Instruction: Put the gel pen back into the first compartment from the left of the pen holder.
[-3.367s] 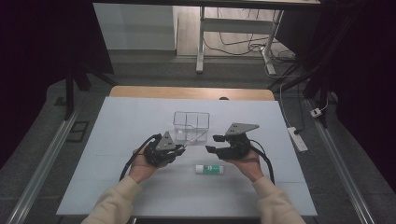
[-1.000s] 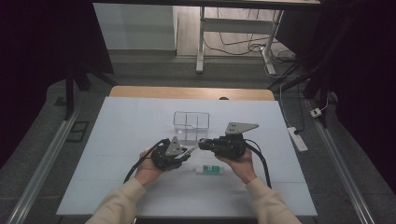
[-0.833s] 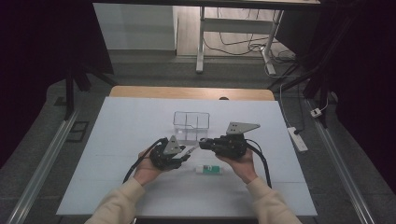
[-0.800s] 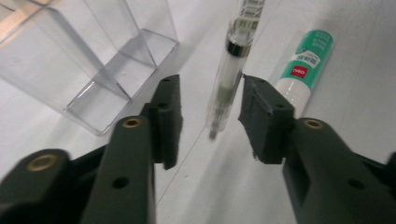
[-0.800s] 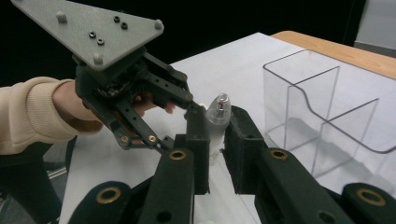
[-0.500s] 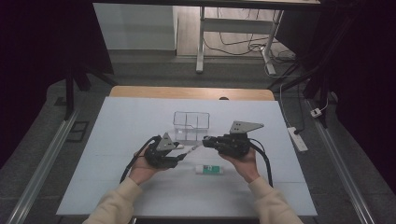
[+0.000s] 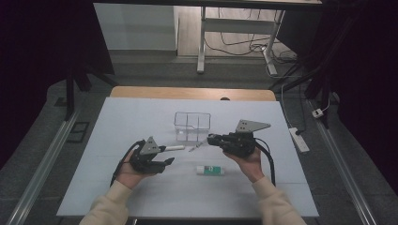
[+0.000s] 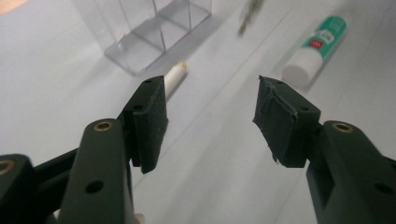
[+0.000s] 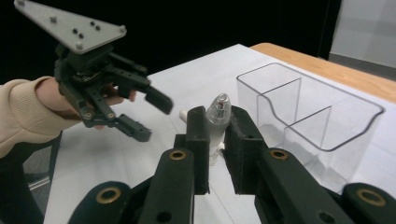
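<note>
Right gripper clamped on a clear pen, tip pointing away. Left gripper jaws have just been opening, nothing between them; white cap lies just ahead on the worktop. Clear box beyond, glue stick nearby.

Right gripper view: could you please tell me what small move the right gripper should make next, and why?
Probably carry the pen over a compartment of the clear box. The right gripper is shut on the pen, with the open-topped box close beside it. The left gripper, whose jaws have just been opening, holds nothing; a white piece lies on the table by it.
</note>
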Tool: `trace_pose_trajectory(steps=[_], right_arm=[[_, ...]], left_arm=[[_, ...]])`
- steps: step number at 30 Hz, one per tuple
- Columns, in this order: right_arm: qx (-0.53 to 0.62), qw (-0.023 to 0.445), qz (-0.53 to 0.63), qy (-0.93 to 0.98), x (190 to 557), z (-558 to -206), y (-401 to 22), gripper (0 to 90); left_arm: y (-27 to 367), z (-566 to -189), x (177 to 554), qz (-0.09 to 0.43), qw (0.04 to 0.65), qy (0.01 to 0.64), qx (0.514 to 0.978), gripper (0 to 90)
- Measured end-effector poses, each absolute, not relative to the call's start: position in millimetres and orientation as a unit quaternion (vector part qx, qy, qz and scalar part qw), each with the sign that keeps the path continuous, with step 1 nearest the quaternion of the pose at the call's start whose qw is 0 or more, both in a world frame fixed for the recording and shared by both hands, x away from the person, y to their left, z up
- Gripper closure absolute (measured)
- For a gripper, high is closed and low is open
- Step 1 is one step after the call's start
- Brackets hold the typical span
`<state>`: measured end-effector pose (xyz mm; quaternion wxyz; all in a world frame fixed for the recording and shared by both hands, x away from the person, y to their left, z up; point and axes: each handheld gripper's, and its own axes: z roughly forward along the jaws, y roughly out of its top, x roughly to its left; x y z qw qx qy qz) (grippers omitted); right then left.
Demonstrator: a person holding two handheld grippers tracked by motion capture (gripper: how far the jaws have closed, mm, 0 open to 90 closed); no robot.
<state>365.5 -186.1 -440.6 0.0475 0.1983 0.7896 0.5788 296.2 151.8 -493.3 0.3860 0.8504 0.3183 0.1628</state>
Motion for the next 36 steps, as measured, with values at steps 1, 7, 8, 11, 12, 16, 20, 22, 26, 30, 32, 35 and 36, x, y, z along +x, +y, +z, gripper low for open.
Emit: trace_pose_trajectory(steps=[1, 7, 8, 11, 12, 16, 20, 22, 26, 30, 32, 35, 36], right_arm=[[0.200, 0.049, 0.580, 0.788, 365.7, -439.4, -187.3, 79.2], [0.197, 0.055, 0.585, 0.785, 364.5, -432.1, -189.7, 79.2], [0.196, 0.056, 0.585, 0.785, 364.7, -431.0, -190.2, 79.2], [0.197, 0.059, 0.587, 0.783, 365.0, -427.9, -191.7, 79.2], [0.197, 0.061, 0.589, 0.781, 364.9, -426.3, -192.5, 79.2], [0.196, 0.066, 0.594, 0.778, 365.4, -421.3, -194.3, 79.2], [0.195, 0.069, 0.596, 0.776, 367.6, -418.4, -194.4, 79.2], [0.196, 0.070, 0.597, 0.775, 368.4, -416.9, -194.0, 79.2], [0.194, 0.074, 0.597, 0.775, 370.0, -412.7, -191.5, 79.2], [0.193, 0.077, 0.598, 0.774, 373.5, -408.2, -188.2, 79.2], [0.194, 0.078, 0.597, 0.775, 376.0, -406.5, -186.0, 79.2], [0.196, 0.079, 0.596, 0.775, 380.3, -404.4, -182.9, 79.2], [0.196, 0.080, 0.596, 0.774, 381.8, -403.5, -182.0, 79.2]], left_arm=[[155.3, -494.1, 294.4, 0.160, 0.387, 0.322, 0.849, 43.6], [174.1, -497.7, 285.0, 0.160, 0.383, 0.342, 0.843, 41.7], [176.8, -498.3, 283.7, 0.160, 0.382, 0.345, 0.842, 41.4], [184.8, -500.4, 280.0, 0.160, 0.379, 0.352, 0.841, 40.4], [187.4, -501.7, 278.8, 0.160, 0.377, 0.354, 0.841, 40.1], [196.2, -507.4, 274.9, 0.158, 0.369, 0.361, 0.842, 39.4], [202.6, -509.1, 272.9, 0.158, 0.367, 0.368, 0.839, 39.0], [205.4, -508.9, 272.0, 0.157, 0.369, 0.370, 0.838, 38.9], [210.8, -510.6, 271.4, 0.155, 0.367, 0.375, 0.837, 38.0], [214.3, -511.4, 271.4, 0.154, 0.365, 0.379, 0.836, 37.3], [215.2, -511.3, 271.8, 0.154, 0.367, 0.381, 0.835, 37.1], [216.6, -510.6, 272.0, 0.155, 0.368, 0.381, 0.834, 37.1], [217.0, -510.2, 272.0, 0.156, 0.369, 0.382, 0.833, 37.0]])
